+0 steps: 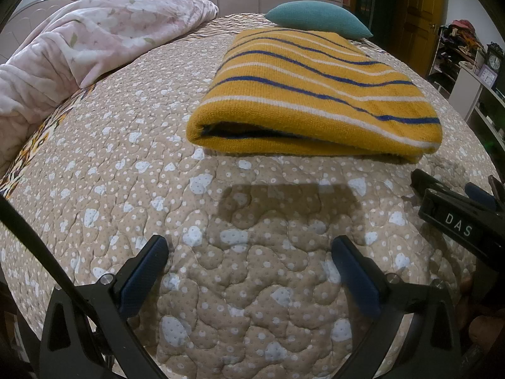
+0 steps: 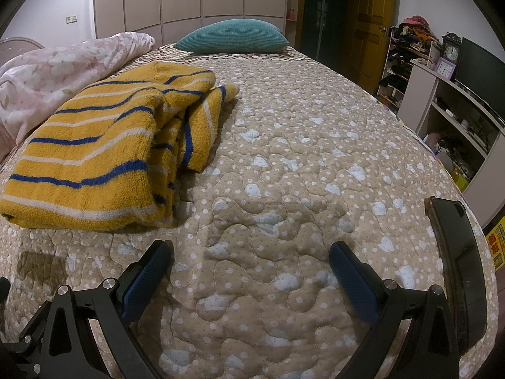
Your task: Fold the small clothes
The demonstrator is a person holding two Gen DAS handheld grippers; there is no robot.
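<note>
Bed (image 1: 126, 145) with beige quilted cover fills both views. Pink floral blanket (image 1: 79, 41) bunched to the sweater's left. Yellow sweater (image 1: 315, 94) with blue and white stripes lies folded flat on the bed, teal pillow (image 1: 318, 19) just beyond its far edge. Left tool (image 1: 249, 271) held low and level over bare quilt, short of the sweater's near fold, fingers wide apart, empty. Right tool (image 2: 251, 271) likewise low, right of the sweater, fingers apart, empty. Phone (image 2: 457, 268) beside it.

free: bare quilt (image 2: 284, 164) right of folded sweater (image 2: 94, 145) | blocked: pink blanket (image 1: 79, 41) left, phone (image 2: 457, 265) right edge
</note>
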